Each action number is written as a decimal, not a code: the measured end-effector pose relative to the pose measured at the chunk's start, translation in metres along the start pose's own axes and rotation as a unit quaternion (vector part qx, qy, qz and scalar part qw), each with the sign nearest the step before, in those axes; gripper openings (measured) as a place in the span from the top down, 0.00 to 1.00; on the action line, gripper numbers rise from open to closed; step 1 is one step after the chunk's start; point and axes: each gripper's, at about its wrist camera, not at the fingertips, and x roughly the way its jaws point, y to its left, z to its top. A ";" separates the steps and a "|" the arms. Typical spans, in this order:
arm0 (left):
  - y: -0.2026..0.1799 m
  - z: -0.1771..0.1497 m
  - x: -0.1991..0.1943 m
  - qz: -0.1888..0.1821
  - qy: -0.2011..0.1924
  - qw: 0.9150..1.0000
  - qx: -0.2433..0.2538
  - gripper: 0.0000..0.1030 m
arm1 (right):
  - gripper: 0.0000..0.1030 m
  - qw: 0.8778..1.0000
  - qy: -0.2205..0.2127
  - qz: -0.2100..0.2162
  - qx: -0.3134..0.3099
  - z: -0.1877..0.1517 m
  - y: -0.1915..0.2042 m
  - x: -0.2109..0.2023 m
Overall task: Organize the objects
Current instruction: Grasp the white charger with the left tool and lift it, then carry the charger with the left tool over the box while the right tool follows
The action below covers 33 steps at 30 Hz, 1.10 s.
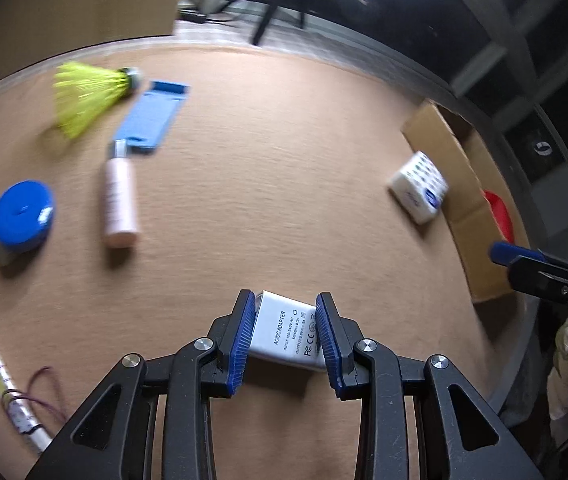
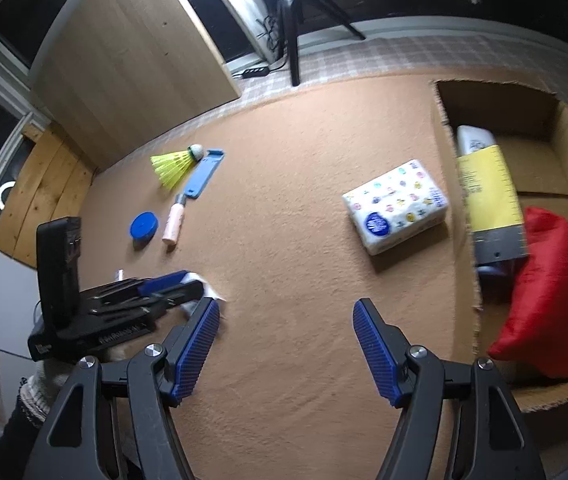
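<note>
Left wrist view: left hand-held gripper (image 1: 285, 344) clamps a white AC/DC adapter (image 1: 286, 334) just above the tan bench (image 1: 263, 180); a tissue pack (image 1: 418, 186) lies far right beside a cardboard box (image 1: 450, 184).

Right wrist view: right hand-held gripper (image 2: 286, 346) hangs with its fingers wide apart, holding nothing, the tissue pack (image 2: 396, 206) beyond it, the box (image 2: 540, 176) at right.

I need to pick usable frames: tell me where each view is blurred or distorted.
Left wrist view: motion smear on the yellow feathered shuttlecock and blue flat plastic stand; the white AC adapter in the left gripper reads sharp. Right wrist view: mostly crisp, fisheye-curved edges, with the yellow ruled box smeared.
</note>
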 end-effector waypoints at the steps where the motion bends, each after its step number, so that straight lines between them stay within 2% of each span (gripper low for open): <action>1: -0.003 -0.001 0.000 0.001 0.000 1.000 0.001 0.67 | 0.36 1.000 0.003 0.004 -0.002 0.001 0.002 0.002; 3: -0.003 -0.002 -0.002 0.001 -0.005 1.000 -0.005 0.65 | 0.36 1.000 0.013 0.017 -0.008 0.005 0.005 0.009; 6: 0.001 -0.010 -0.015 0.005 -0.021 1.000 -0.020 0.52 | 0.36 0.999 0.026 0.032 -0.017 0.013 0.009 0.020; 11: -0.001 -0.031 -0.021 0.003 -0.020 0.999 -0.025 0.52 | 0.37 0.996 0.057 0.038 -0.049 0.027 0.022 0.047; 12: -0.001 -0.035 -0.020 -0.001 -0.018 0.999 -0.032 0.52 | 0.39 0.995 0.067 0.042 -0.057 0.029 0.026 0.054; 14: 0.000 -0.039 -0.017 -0.010 -0.016 0.999 -0.044 0.52 | 0.49 0.993 0.086 0.049 -0.069 0.032 0.032 0.065; 19: -0.002 -0.044 -0.009 -0.020 -0.019 0.997 -0.066 0.53 | 0.52 0.986 0.120 0.064 -0.098 0.033 0.047 0.088; 27: -0.002 -0.044 -0.001 -0.026 -0.022 0.996 -0.083 0.53 | 0.56 0.977 0.167 0.086 -0.101 0.030 0.055 0.120; 33: -0.001 -0.040 0.002 -0.026 -0.027 0.995 -0.088 0.53 | 0.64 0.972 0.189 0.102 -0.091 0.024 0.055 0.131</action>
